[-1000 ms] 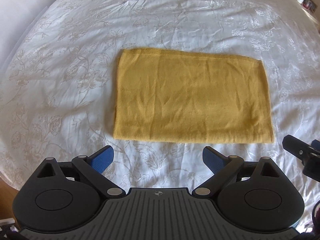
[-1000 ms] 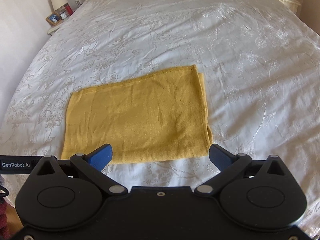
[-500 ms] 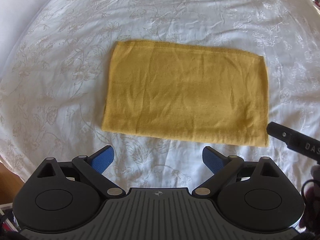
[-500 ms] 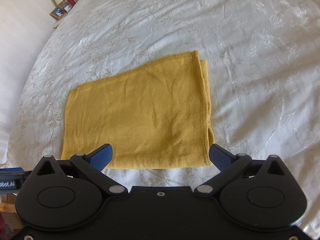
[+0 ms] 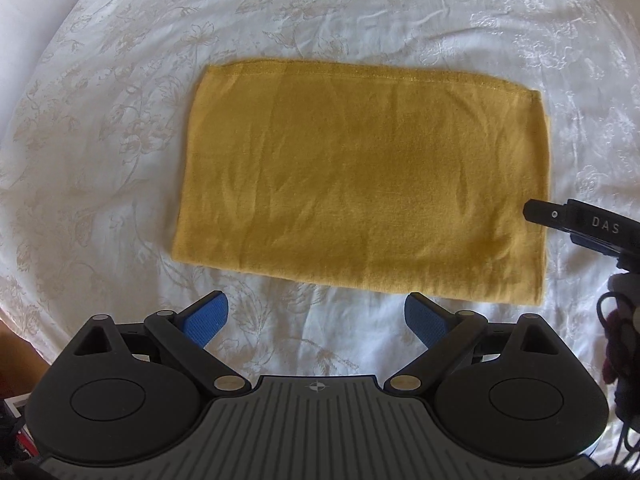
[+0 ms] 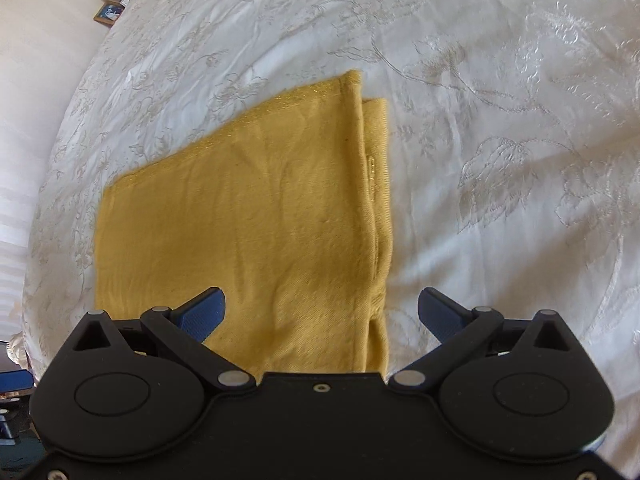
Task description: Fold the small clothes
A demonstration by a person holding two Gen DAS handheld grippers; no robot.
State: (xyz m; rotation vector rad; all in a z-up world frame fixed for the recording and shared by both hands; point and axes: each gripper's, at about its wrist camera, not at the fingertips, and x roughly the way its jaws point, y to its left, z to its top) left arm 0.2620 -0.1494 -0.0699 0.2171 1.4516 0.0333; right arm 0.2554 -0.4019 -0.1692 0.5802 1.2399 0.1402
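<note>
- On the bedspread (image 5: 120, 128) the cloth (image 5: 360, 184) lies flat, folded, bare bed all round.
- My left gripper (image 5: 316, 320) hangs short of its near edge, jaws wide, empty.
- My right gripper (image 6: 320, 316) is over the layered right edge, jaws spread, nothing held.

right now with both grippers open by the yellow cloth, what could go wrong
The yellow cloth shows stacked layers along its right edge, so the open right gripper might pinch only the top one. The left gripper is open over the white bedspread, short of the cloth, and might catch that instead.
</note>
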